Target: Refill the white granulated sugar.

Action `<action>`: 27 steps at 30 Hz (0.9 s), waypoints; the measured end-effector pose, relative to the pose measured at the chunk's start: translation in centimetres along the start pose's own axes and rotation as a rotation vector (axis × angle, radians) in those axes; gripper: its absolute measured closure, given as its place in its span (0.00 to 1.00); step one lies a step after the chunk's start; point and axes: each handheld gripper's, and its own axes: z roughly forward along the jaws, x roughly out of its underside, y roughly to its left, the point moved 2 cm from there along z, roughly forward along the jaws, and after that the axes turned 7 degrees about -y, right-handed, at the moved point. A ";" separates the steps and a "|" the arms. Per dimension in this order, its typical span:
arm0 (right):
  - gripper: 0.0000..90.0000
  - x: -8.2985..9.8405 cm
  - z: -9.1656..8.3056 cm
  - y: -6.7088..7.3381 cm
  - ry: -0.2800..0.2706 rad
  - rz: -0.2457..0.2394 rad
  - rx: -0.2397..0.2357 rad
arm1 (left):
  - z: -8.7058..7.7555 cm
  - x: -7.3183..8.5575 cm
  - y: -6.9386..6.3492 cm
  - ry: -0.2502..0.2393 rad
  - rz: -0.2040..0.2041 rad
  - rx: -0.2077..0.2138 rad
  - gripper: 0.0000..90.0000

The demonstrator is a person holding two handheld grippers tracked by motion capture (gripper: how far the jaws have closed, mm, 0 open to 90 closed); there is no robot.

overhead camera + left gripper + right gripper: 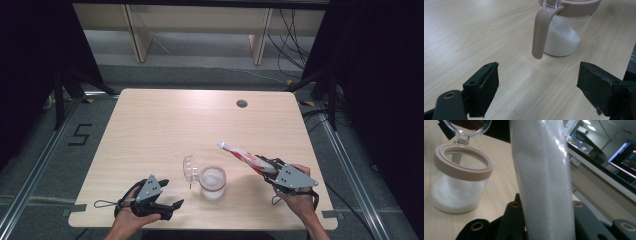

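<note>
R gripper: clamped on a long bag of white grains w/ red print, held off the table and slanting up-left, open tip toward the jar (jaws squeeze it at the lower end).
L gripper: jaws wide apart, nothing between them, resting near table front edge.
Jar: clear, pinkish rim, approx. half full of white grains, between both grippers.
Lid: hinged open, standing at jar's left.

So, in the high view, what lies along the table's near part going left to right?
Left tongs → open clear lid → jar of white powder → long bag of white grains → right tongs clamped on that bag.
</note>
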 end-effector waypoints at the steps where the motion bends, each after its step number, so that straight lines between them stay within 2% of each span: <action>1: 0.84 0.1 0.1 -0.2 -0.008 -0.014 -0.006 | 0.0 0.0 0.0 -0.001 -0.002 -0.001 0.19; 4: 0.84 0.7 0.2 -0.1 -0.005 0.057 -0.004 | 0.0 0.0 0.1 0.007 0.006 -0.003 0.19; 6: 0.84 1.1 0.3 -0.2 -0.002 0.058 0.005 | 0.0 0.0 0.0 0.006 0.011 -0.002 0.19; 11: 0.85 2.1 0.4 -0.5 0.001 0.115 0.006 | 0.0 0.0 0.0 0.007 0.011 -0.003 0.19; 12: 0.85 2.2 0.5 -0.6 -0.005 0.106 0.005 | 0.0 0.0 0.0 0.003 0.007 0.003 0.19; 14: 0.85 2.6 0.5 -0.7 -0.014 0.128 0.012 | 0.0 0.0 0.0 0.002 0.008 0.001 0.19; 16: 0.85 3.2 0.6 -0.6 -0.017 0.173 0.020 | 0.0 0.0 0.0 0.008 0.013 -0.004 0.19; 17: 0.85 3.4 0.7 -0.6 -0.013 0.178 0.025 | 0.1 -0.1 -0.1 -0.010 -0.005 0.003 0.19; 18: 0.85 3.7 0.7 -0.6 -0.001 0.191 0.023 | 0.0 -0.1 0.0 0.003 0.006 0.007 0.19; 19: 0.85 3.8 0.7 -0.7 0.006 0.195 0.031 | 0.0 -0.1 0.0 0.007 0.012 0.003 0.19; 20: 0.85 4.0 0.7 -0.7 0.009 0.191 0.019 | 0.0 -0.1 0.0 -0.002 0.004 -0.001 0.19; 23: 0.85 4.1 0.6 -0.8 -0.003 0.228 0.043 | 0.0 0.0 0.0 -0.002 0.001 -0.001 0.19; 24: 0.85 4.1 0.6 -0.9 0.001 0.211 0.054 | 0.0 0.0 -0.1 -0.007 -0.005 0.001 0.19; 25: 0.85 4.2 0.7 -0.7 -0.001 0.237 0.055 | -0.1 -0.1 0.1 0.012 0.015 0.001 0.19; 27: 0.85 4.3 0.7 -0.6 0.012 0.261 0.058 | 0.0 0.0 0.0 -0.009 0.008 -0.007 0.19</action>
